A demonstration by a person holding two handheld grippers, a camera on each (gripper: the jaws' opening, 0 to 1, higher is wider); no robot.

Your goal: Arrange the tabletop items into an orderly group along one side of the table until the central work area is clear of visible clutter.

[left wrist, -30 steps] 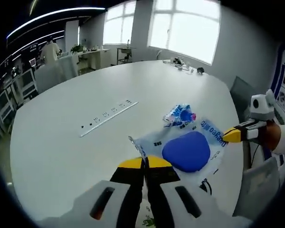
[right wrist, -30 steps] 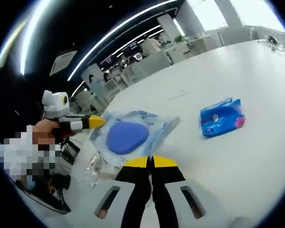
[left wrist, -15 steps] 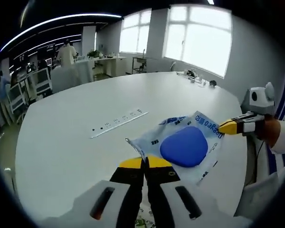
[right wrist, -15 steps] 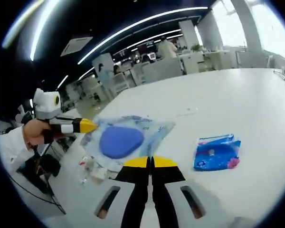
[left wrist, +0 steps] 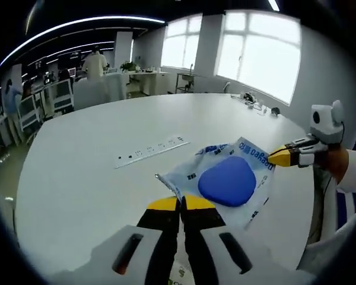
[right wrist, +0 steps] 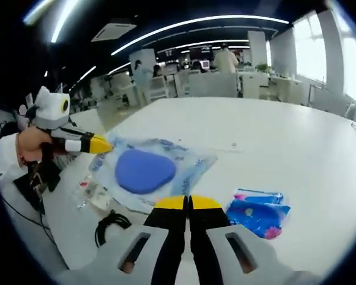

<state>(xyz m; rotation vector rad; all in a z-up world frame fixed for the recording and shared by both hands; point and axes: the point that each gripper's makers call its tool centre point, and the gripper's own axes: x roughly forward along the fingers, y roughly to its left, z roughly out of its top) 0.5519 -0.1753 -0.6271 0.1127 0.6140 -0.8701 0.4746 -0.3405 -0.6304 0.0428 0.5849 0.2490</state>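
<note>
Both grippers pinch opposite corners of the clear packet holding a blue pad (left wrist: pixel 228 181): left gripper (left wrist: pixel 179 203) clamped at six o'clock, right gripper (left wrist: pixel 279 157) at two o'clock, packet stretched between, above the white table (left wrist: pixel 83 172).

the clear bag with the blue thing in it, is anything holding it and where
Both grippers hold the clear bag: the left gripper is shut on one edge, and the right gripper is shut on the opposite edge, so it hangs stretched between them above the white table.
</note>
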